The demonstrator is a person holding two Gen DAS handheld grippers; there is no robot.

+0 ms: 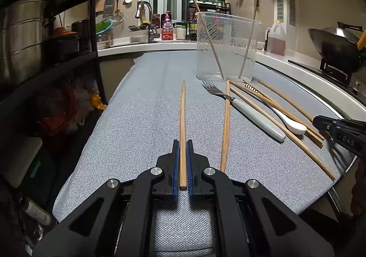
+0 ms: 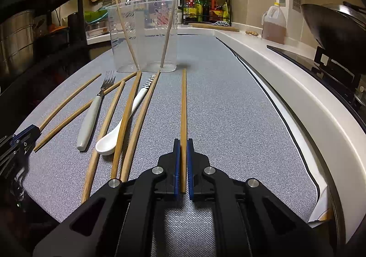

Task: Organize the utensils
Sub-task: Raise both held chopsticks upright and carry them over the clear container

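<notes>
My left gripper (image 1: 182, 142) is shut on a wooden chopstick (image 1: 182, 120) that points toward a clear plastic cup (image 1: 225, 46) holding two chopsticks. My right gripper (image 2: 183, 141) is shut on another wooden chopstick (image 2: 183, 108), also pointing at the cup (image 2: 146, 35). Between the grippers several loose chopsticks (image 2: 125, 120), a fork with a pale handle (image 2: 91, 115) and a white spoon with a striped handle (image 2: 121, 126) lie on the grey cloth. In the left wrist view the fork (image 1: 249, 113), the spoon (image 1: 290, 123) and the right gripper (image 1: 338, 131) show at right.
The grey cloth (image 2: 228, 97) covers the table; a white counter edge (image 2: 297, 83) runs along the right with a wok (image 2: 331, 26) and an oil jug (image 2: 273, 24). A black shelf with pots (image 1: 27, 40) stands at left. A sink and bottles stand behind the cup.
</notes>
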